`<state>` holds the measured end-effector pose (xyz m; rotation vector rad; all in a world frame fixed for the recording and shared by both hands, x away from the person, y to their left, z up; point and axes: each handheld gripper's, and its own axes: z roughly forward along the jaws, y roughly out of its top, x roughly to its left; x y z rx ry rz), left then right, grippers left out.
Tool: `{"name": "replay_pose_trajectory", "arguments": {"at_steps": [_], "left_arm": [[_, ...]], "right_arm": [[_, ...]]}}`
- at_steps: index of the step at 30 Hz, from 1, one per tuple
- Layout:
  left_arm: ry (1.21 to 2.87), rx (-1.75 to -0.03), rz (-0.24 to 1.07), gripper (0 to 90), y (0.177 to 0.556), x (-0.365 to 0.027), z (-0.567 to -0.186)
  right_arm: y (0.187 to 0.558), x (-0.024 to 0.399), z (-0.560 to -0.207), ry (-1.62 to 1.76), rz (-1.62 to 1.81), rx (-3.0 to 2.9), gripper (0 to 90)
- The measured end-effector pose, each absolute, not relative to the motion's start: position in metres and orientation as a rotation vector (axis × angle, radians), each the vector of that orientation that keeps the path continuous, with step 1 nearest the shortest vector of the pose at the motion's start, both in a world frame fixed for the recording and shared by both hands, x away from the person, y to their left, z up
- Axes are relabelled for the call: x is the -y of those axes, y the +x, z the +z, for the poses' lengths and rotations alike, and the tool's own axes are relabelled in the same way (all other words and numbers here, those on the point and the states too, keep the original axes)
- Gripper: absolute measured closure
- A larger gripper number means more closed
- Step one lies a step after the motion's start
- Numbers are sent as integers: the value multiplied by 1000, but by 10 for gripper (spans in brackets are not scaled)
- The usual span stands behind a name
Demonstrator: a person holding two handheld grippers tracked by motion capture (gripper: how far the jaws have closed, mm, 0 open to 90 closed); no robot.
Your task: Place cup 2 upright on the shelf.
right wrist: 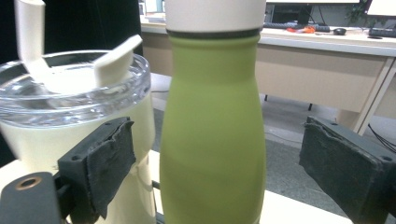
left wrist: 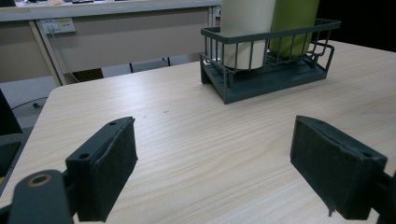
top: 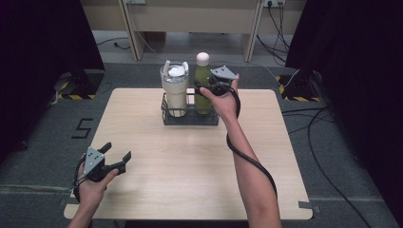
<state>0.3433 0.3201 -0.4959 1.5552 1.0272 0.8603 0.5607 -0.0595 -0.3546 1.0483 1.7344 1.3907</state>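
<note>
High view: rack (top: 190, 118) at table's (top: 190, 180) far edge holds cup (top: 175, 92) left, bottle (top: 203, 83) right | my right gripper (top: 212, 85) spread, bottle between pads, untouched | my left gripper (top: 116, 154) spread over bare tabletop.

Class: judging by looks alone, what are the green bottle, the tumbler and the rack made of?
Green bottle: probably matte-coated metal; dull, even colour.
Tumbler: cream body, perhaps coated steel or plastic; its lid is clear, glossy plastic.
Rack: dark painted metal wire, thin bars.
</note>
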Motion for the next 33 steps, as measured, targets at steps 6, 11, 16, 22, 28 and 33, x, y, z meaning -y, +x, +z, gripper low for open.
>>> {"name": "replay_pose_trajectory", "arguments": {"at_steps": [6,11,16,22,28,33], "left_arm": [[1556,-1026,864,139,343,-320,-496],[1555,-1028,861,140,343,-319,-495],[1551,-1033,856,140,343,-319,-496],[1550,-1036,859,140,342,-320,-496],[1548,-1045,863,140,341,-323,-496],[1545,-1045,866,140,340,-324,-496]], "right_arm": [[550,65,-353,1049,1402,-1737,104],[542,70,-357,1057,1391,-1754,105],[533,75,-362,1061,1378,-1771,107],[523,81,-364,1063,1374,-1779,111],[514,88,-370,1069,1358,-1786,112],[507,93,-376,1076,1349,-1796,114]]}}
